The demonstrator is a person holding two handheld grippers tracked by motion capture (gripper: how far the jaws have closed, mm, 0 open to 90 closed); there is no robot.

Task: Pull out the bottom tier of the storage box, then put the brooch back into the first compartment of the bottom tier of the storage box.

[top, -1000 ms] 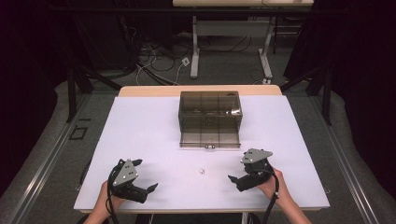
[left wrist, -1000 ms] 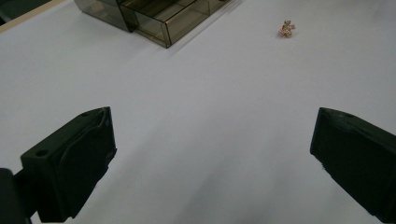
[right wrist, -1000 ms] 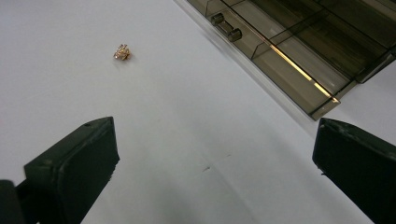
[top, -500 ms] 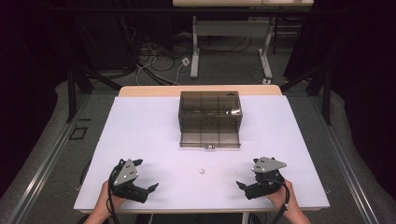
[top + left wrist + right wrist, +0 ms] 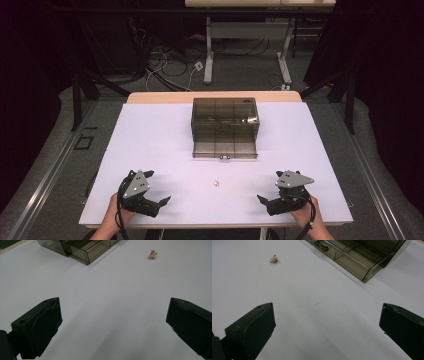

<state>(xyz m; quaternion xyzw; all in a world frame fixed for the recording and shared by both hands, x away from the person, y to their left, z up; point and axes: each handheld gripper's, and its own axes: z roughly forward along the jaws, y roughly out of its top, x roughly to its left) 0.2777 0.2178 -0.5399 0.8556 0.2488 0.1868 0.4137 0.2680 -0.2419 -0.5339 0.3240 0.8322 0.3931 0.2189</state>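
A smoky see-through plastic box [image 5: 225, 128] sits toward the far middle of the white table [image 5: 150, 145], split into square compartments, with a small latch on its near edge. What lies in the compartments is too dim to tell. A tiny gold trinket [image 5: 216, 184] (knobbly, perhaps an earring) lies alone on the bare table just in front of the box, between the two grippers and well apart from each. The left gripper [image 5: 159, 204] rests near the front edge with its black blocky jaws spread wide, holding nothing. The right gripper [image 5: 264, 201] sits opposite, jaws equally wide apart and empty. The tabletop looks smooth and matte.
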